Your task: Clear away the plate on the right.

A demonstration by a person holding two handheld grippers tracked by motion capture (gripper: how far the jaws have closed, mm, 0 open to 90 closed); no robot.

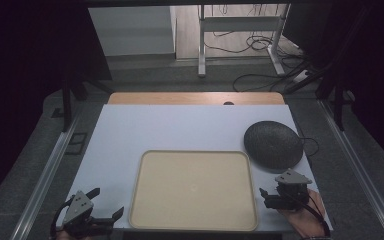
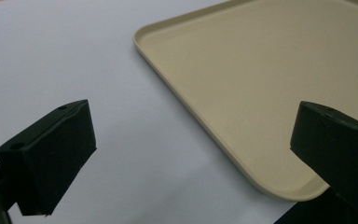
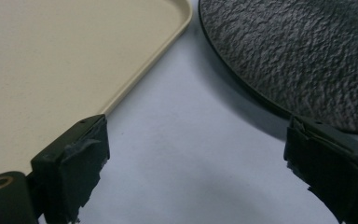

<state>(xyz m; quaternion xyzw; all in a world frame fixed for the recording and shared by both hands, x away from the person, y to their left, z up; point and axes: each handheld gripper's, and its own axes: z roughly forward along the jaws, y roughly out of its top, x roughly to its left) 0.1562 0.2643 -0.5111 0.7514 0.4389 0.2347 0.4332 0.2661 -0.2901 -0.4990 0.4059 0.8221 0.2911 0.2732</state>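
My right claw (image 1: 269, 197) hangs spread and empty just off the right edge of the beige rectangular plastic tray (image 1: 194, 224), with the dark grey pebbled round mat (image 1: 272, 143) lying flat on the white tabletop (image 1: 170, 127) just ahead of it, beside the tray's far right corner. My left claw (image 1: 105, 205) is likewise spread at the tray's near left corner, holding nothing. I judge the mat is thin, though the dim light makes its edge hard to read, so I would come in low and pinch its near rim squarely.

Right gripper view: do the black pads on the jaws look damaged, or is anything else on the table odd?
Yes. The pads of the right tool look torn, with ragged, peeling edges on both open jaws. The beige tray lies flat and bare, and the dark textured plate sits beside it, apart, with nothing spilled.
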